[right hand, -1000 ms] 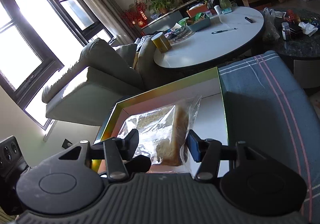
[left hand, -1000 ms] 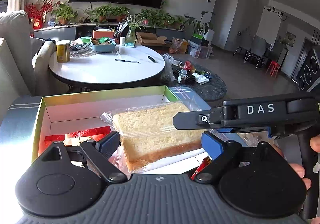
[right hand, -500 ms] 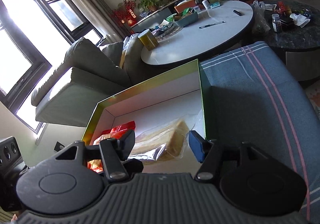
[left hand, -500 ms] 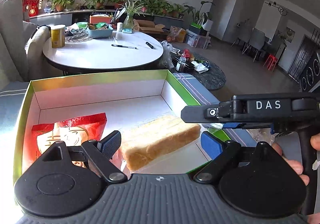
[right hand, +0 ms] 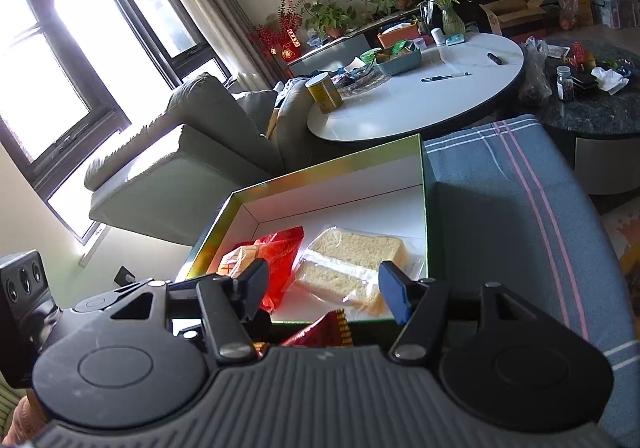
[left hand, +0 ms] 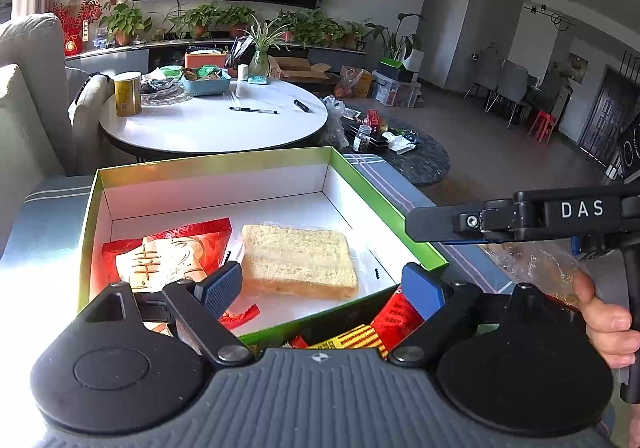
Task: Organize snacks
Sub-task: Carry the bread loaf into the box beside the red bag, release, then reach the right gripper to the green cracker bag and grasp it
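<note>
We see a big green box (left hand: pixel 384 200) with white inside walls standing on a blue striped cloth (right hand: pixel 512 208). Inside the box lie two snacks side by side: a red packet (left hand: pixel 168 252) on the left and a bagged slice of bread (left hand: pixel 298 262) on the right, flat on the white bottom, touching or almost touching each other. Our left gripper (left hand: pixel 320 288) hangs over the near edge of the box with its fingers wide apart and holds nothing; the bread lies just in front of it, between the lines of the two fingers. Our right gripper (right hand: pixel 320 290) is also wide open and empty, near the same edge, with the bread just ahead. More red and yellow packets (left hand: pixel 372 328) lie outside the box, under the left gripper.
</note>
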{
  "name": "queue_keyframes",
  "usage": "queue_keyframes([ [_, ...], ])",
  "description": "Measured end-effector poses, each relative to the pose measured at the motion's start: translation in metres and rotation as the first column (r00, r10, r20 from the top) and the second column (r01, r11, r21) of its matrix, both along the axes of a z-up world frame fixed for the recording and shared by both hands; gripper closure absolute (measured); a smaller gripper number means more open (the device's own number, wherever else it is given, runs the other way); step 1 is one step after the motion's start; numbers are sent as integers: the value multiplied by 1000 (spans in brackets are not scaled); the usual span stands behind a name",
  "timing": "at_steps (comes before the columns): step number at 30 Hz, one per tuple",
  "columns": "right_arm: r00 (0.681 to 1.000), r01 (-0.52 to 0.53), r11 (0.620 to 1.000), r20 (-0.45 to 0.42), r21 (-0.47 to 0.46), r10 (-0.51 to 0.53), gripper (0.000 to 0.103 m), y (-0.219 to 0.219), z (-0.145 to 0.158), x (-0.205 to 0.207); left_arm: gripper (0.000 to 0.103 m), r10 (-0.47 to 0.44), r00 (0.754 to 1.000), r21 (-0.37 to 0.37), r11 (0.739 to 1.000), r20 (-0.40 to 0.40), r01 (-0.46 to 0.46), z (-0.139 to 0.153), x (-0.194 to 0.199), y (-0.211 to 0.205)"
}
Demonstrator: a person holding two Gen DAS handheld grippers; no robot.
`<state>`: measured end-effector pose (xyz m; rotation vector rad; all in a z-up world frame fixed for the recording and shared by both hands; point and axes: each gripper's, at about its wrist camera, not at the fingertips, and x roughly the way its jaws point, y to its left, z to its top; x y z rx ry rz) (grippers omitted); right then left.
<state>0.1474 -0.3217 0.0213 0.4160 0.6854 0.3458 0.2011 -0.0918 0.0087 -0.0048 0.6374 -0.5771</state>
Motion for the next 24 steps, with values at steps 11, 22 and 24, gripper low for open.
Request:
queue_keyframes([
  [11,1000,3,999,-4,50,-3,12,5,-8,-57,17,92,995,-24,995,27,-92,0,-47,45],
  [22,989,-133,983,82,124,124,12,71,3,-107,17,284,959,-55,958,22,-282,-4,-86,101],
  [24,983,-164,979,98,119,153,12,90,1,-113,17,323,946,-67,945,19,-321,-4,-92,115],
])
